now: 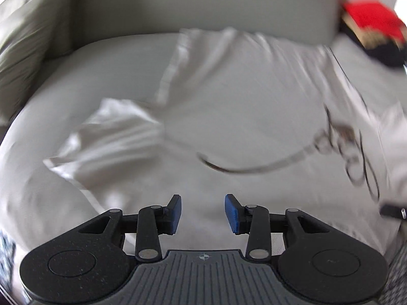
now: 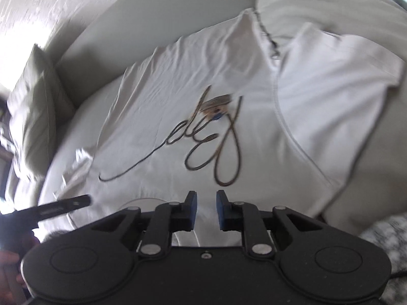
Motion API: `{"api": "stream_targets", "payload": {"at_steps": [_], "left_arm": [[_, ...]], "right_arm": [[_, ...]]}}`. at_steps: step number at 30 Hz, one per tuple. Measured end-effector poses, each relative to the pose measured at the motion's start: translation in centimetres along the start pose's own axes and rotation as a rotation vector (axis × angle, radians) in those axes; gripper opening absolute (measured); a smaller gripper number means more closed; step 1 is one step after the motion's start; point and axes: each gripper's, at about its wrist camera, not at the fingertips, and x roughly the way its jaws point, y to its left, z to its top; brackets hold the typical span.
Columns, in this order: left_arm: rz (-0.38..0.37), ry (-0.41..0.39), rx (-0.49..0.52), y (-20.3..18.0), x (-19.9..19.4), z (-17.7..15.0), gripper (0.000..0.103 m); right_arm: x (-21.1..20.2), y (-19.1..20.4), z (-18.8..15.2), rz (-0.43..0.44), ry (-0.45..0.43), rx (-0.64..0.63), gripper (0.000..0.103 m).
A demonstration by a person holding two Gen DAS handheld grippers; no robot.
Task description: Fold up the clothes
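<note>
A white T-shirt (image 1: 229, 96) with dark cursive lettering (image 2: 208, 137) lies spread on a grey sofa seat. One sleeve (image 1: 106, 139) is crumpled at the left in the left wrist view; the other sleeve (image 2: 330, 96) lies flat at the right in the right wrist view. My left gripper (image 1: 203, 212) is open and empty, just above the shirt's near edge. My right gripper (image 2: 206, 209) is open with a narrow gap, empty, over the shirt's near edge below the lettering. The left gripper's finger (image 2: 63, 207) shows at the left of the right wrist view.
The grey sofa backrest (image 1: 203, 10) runs behind the shirt. A grey cushion (image 2: 33, 106) leans at the left end. A red and dark pile of clothes (image 1: 376, 35) lies at the far right of the seat. A patterned rug (image 2: 386, 239) shows below the seat edge.
</note>
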Motion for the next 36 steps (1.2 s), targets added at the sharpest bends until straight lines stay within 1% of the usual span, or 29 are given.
{"api": "stream_targets", "payload": {"at_steps": [2,3,5,6,9,10,11,13,15,16,17,18,19,22,23,25,27,28,30,31,34,35,36], "left_arm": [[0.031,-0.026,0.064,-1.0,0.1,-1.5,0.037],[0.029,-0.029,0.097,-1.3,-0.2,-2.1,0.037],[0.008,-0.022,0.157,-1.2,-0.7,-3.2,0.033],[0.010,-0.023,0.192,-1.4,-1.1,-3.7,0.033],[0.018,-0.031,0.216,-1.4,-2.0,-5.0,0.032],[0.018,-0.033,0.209,-1.3,-2.3,-5.1,0.029],[0.015,-0.034,0.198,-1.2,-2.6,-5.1,0.027],[0.013,-0.042,0.184,-0.8,-3.6,-4.8,0.028],[0.021,-0.103,0.170,-0.1,-5.5,-3.8,0.029],[0.030,-0.141,0.166,0.3,-6.6,-3.1,0.034],[0.039,-0.180,0.163,0.7,-7.7,-2.4,0.035],[0.036,-0.211,0.148,1.3,-8.8,-1.5,0.035],[0.030,-0.240,0.130,2.0,-9.8,-0.6,0.038],[0.034,-0.310,0.082,3.9,-11.9,2.3,0.043],[0.040,-0.326,0.070,4.5,-12.3,3.4,0.047],[0.048,-0.353,0.046,5.5,-12.7,5.4,0.047],[0.053,-0.361,0.023,6.4,-12.2,7.5,0.049],[0.051,-0.362,0.017,6.8,-11.6,8.5,0.053],[0.042,-0.346,0.007,7.4,-9.6,10.7,0.057],[0.036,-0.321,-0.007,7.8,-8.0,11.8,0.060],[0.020,-0.241,-0.058,8.7,-2.9,14.9,0.060],[0.027,-0.235,-0.071,8.9,-1.4,15.8,0.060],[0.035,-0.232,-0.082,9.1,0.1,16.8,0.060]], "right_arm": [[0.7,0.5,-0.8,-0.018,0.028,-0.059,0.018],[0.7,0.9,-1.4,-0.031,0.043,-0.108,0.017],[0.1,1.4,-2.4,-0.039,0.086,-0.166,0.016],[-0.3,1.5,-2.8,-0.046,0.102,-0.189,0.014],[-1.3,0.8,-4.0,-0.045,0.133,-0.163,0.011],[-1.6,0.6,-4.1,-0.040,0.134,-0.144,0.011],[-1.9,0.5,-4.1,-0.032,0.126,-0.121,0.011],[-3.2,0.4,-3.5,-0.002,0.088,-0.071,0.014],[-5.0,0.7,-2.3,0.035,0.031,-0.045,0.015],[-6.1,1.1,-1.6,0.051,-0.003,-0.049,0.018],[-7.3,1.5,-0.7,0.067,-0.033,-0.049,0.023],[-8.4,1.9,0.2,0.082,-0.063,-0.048,0.033],[-9.4,2.3,1.2,0.093,-0.095,-0.053,0.042],[-12.1,3.3,4.1,0.115,-0.187,-0.062,0.056],[-12.6,3.5,5.1,0.120,-0.212,-0.055,0.059],[-13.2,3.6,7.1,0.135,-0.246,-0.027,0.067],[-13.3,3.5,9.2,0.148,-0.273,0.000,0.073],[-13.0,3.4,10.3,0.147,-0.282,0.007,0.075],[-11.3,3.0,12.4,0.116,-0.293,0.011,0.079],[-10.2,2.6,13.5,0.098,-0.293,0.014,0.079],[-5.8,0.8,16.4,0.048,-0.278,0.041,0.079],[-3.9,0.1,17.3,0.031,-0.270,0.052,0.078],[-2.2,-0.7,18.2,0.013,-0.267,0.055,0.068]]}}
